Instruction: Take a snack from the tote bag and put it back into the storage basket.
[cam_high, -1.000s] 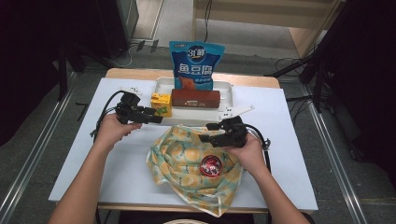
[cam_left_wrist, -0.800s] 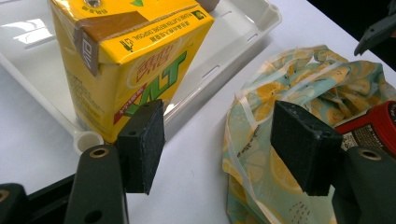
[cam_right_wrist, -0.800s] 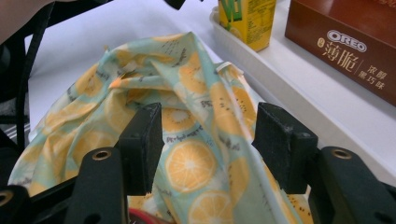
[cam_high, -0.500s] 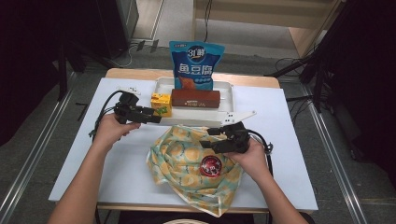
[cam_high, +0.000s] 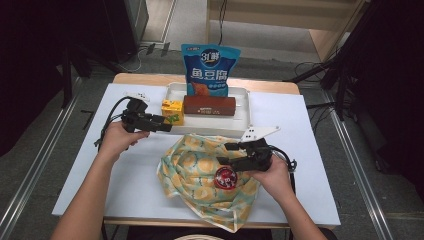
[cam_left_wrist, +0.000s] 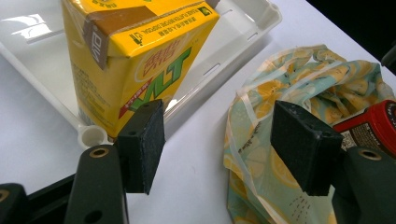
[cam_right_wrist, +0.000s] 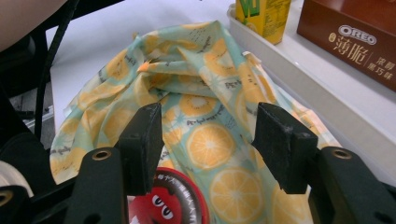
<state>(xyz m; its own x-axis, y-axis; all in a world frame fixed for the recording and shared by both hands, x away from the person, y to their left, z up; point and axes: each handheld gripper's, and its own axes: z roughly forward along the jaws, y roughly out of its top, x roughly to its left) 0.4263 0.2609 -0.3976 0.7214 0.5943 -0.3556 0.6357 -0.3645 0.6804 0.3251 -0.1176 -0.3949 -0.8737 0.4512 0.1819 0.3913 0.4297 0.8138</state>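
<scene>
Both hand-held grippers wide and empty: left (cam_left_wrist: 217, 144) at half-cropped yellow carton (cam_left_wrist: 135, 56), right (cam_right_wrist: 208, 140) over cloth-wrapped red lid (cam_right_wrist: 170, 203).

yellow drink carton (cam_left_wrist: 135, 60) upright in the white tray's (cam_left_wrist: 243, 28) corner, crumpled lemon-print bag (cam_high: 200, 165) just beside

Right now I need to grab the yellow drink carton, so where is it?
In the high view, the yellow drink carton stands upright at the left end of the white tray, beside the brown Oreo box, just ahead of the left hand-held gripper.
</scene>
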